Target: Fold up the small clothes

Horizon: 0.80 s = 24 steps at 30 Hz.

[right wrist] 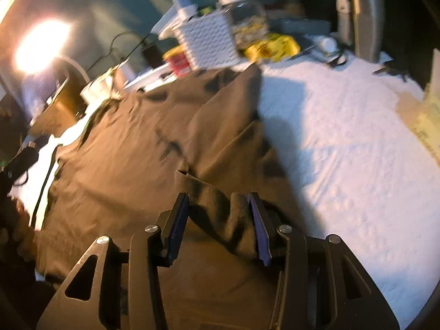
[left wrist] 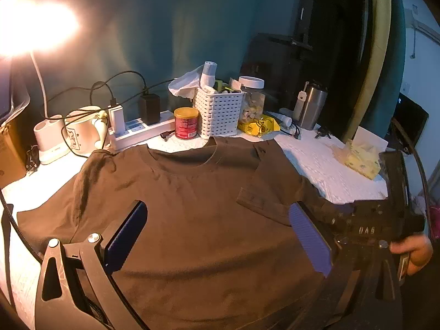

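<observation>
Left wrist view shows a dark brown cotton T-shirt (left wrist: 192, 206) laid flat, front up, on the white textured cloth covering the counter (left wrist: 330, 170), its neckline toward the clutter at the back. Its right sleeve and side have been turned inward over the chest, so the first side fold is judged to be in hand (the left sleeve is still spread out). The left hand-held gripper (left wrist: 217, 236) is held above the lower chest with its blue pads wide apart and nothing between them. In the right wrist view, the right hand-held gripper (right wrist: 220, 220) is seen parted, with a raised ridge of the folded fabric standing between the pads; whether either pad presses on it cannot be told through the blur. Next, the folded edge is likely to need smoothing, and the left sleeve to be pinched and carried inward. A white slatted plastic basket (left wrist: 220, 110) stands just behind the collar, near enough to be knocked.
</observation>
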Each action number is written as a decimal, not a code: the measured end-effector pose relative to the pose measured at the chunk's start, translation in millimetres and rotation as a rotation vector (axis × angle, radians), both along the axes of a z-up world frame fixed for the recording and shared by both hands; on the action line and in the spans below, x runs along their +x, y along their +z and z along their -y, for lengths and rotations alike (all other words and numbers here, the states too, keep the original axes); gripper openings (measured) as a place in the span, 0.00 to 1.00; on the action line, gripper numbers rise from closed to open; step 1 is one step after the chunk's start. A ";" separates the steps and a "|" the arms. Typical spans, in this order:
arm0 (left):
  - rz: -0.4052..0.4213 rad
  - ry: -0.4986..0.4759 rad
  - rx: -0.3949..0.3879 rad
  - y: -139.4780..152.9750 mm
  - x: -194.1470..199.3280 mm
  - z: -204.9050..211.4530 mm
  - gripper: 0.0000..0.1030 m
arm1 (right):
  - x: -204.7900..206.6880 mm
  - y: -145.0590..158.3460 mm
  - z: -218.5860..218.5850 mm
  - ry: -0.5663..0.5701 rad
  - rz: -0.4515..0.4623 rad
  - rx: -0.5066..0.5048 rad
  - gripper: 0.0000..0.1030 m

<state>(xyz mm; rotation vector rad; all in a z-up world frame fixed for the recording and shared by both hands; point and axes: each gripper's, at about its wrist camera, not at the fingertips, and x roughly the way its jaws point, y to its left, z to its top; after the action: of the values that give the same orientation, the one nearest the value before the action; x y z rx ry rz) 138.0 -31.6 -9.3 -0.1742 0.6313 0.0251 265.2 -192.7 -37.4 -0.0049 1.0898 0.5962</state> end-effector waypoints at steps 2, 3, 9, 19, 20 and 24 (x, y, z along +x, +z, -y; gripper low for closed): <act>-0.002 -0.001 0.000 -0.2 -1.5 1.7 0.99 | -8.7 -3.7 -6.7 0.032 -0.016 -0.010 0.45; -0.002 -0.002 0.000 -0.2 -2.9 2.3 0.99 | -13.9 -4.5 -8.8 0.044 -0.018 -0.017 0.45; -0.003 -0.005 -0.009 -2.4 -9.9 0.6 0.99 | -40.6 0.2 -15.1 0.083 -0.007 -0.039 0.45; 0.007 0.022 -0.044 -8.4 -25.8 -25.9 0.99 | -46.7 16.2 -39.6 0.095 0.048 -0.070 0.45; 0.009 0.029 -0.047 -8.9 -28.2 -31.0 0.99 | -46.0 17.2 -43.1 0.093 0.051 -0.072 0.45; 0.014 0.062 -0.056 -10.0 -36.5 -53.4 0.99 | -43.1 23.1 -60.8 0.096 0.073 -0.075 0.45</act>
<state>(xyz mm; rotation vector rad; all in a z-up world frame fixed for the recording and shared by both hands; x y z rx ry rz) 101.5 21.8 -19.4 -0.2475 0.6127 0.0662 222.1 -131.9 -14.3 -0.1436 1.0446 0.6366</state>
